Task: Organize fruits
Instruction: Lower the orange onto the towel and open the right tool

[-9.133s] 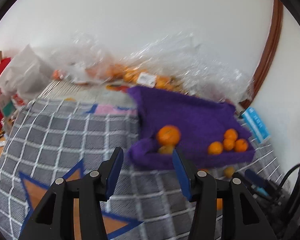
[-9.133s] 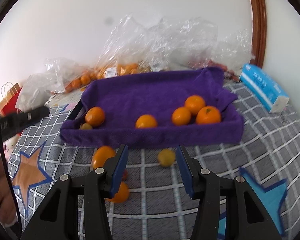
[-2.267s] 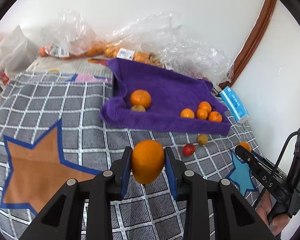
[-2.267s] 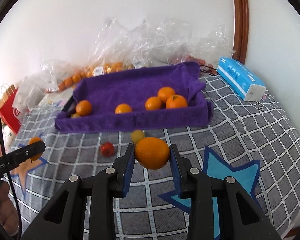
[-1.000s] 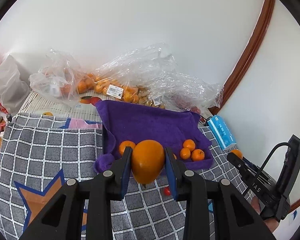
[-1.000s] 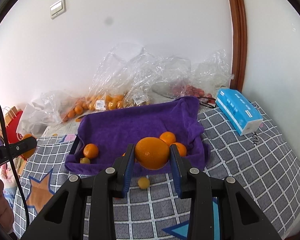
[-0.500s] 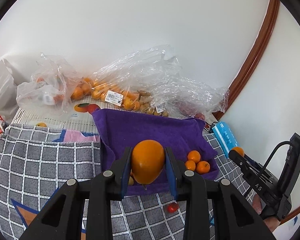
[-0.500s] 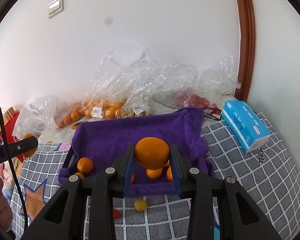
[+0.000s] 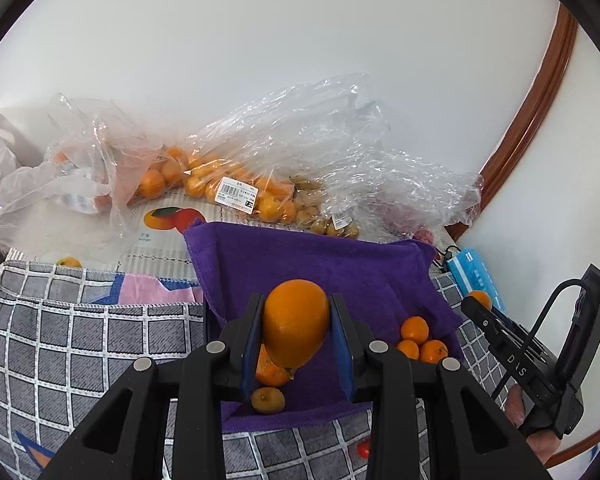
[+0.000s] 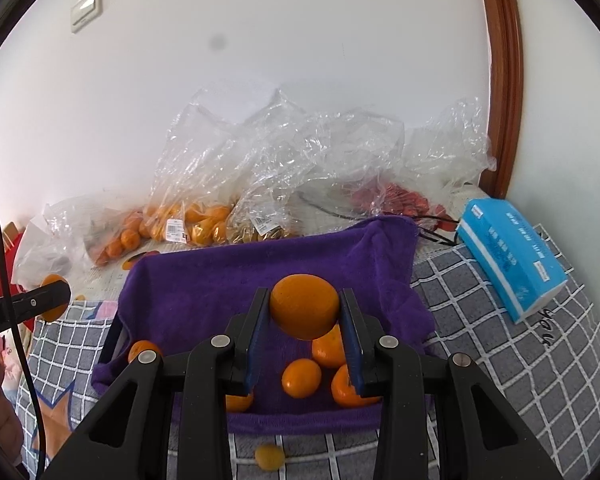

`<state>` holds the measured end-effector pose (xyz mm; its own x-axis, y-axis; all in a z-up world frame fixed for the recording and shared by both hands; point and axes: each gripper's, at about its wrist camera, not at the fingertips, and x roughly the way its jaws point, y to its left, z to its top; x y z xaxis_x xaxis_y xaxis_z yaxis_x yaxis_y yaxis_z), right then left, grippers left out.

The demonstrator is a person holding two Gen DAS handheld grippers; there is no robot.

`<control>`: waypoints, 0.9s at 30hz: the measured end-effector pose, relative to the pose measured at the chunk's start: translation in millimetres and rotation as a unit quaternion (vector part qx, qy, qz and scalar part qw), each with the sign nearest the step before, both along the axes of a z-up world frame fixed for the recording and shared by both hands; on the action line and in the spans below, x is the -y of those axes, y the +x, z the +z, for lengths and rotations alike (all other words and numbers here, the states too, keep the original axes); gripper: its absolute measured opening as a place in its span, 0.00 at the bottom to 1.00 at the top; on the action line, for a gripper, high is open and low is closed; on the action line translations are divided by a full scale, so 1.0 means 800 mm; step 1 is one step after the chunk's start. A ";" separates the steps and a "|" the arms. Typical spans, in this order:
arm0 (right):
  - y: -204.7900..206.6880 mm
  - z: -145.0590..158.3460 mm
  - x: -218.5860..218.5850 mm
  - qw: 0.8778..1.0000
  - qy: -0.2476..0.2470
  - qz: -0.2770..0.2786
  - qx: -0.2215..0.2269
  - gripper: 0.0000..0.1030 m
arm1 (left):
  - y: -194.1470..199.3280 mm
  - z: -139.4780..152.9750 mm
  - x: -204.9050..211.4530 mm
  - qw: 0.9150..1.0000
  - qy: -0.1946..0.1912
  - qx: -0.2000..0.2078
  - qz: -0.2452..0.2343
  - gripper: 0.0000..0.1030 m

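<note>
My left gripper (image 9: 296,334) is shut on a large orange (image 9: 295,322) and holds it above the left part of the purple towel-lined tray (image 9: 320,260). My right gripper (image 10: 305,336) is shut on another large orange (image 10: 305,306) above the tray's (image 10: 204,280) right part. In the tray lie several small mandarins (image 9: 415,329) (image 10: 301,377) and a small yellowish fruit (image 9: 268,400). The right gripper also shows at the right edge of the left wrist view (image 9: 480,312).
A small yellow fruit (image 10: 269,457) and a small red fruit (image 9: 363,448) lie on the grey checked cloth (image 10: 500,360) in front of the tray. Clear plastic bags of oranges (image 9: 220,184) sit behind it by the wall. A blue tissue box (image 10: 512,256) lies right.
Both grippers, each still holding its orange, have moved forward and now hang over the tray; the tray looks nearer and lower in both views.
</note>
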<state>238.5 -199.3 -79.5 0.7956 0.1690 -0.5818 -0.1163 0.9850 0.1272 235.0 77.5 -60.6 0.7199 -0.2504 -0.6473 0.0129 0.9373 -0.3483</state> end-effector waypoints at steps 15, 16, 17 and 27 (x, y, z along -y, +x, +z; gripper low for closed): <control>0.074 -0.060 -0.006 0.999 -0.007 -0.004 -0.047 0.33 | 0.070 -0.056 0.004 0.999 0.013 -0.046 -0.003 0.29; 0.078 -0.065 -0.005 0.999 -0.007 -0.005 -0.051 0.33 | 0.074 -0.060 0.005 0.999 0.014 -0.050 -0.004 0.29; 0.080 -0.068 -0.004 0.999 -0.006 -0.006 -0.053 0.33 | 0.078 -0.064 0.006 0.998 0.015 -0.054 -0.005 0.29; 0.098 -0.096 -0.008 0.997 -0.005 0.003 -0.081 0.33 | 0.099 -0.098 0.016 0.997 0.016 -0.077 -0.017 0.29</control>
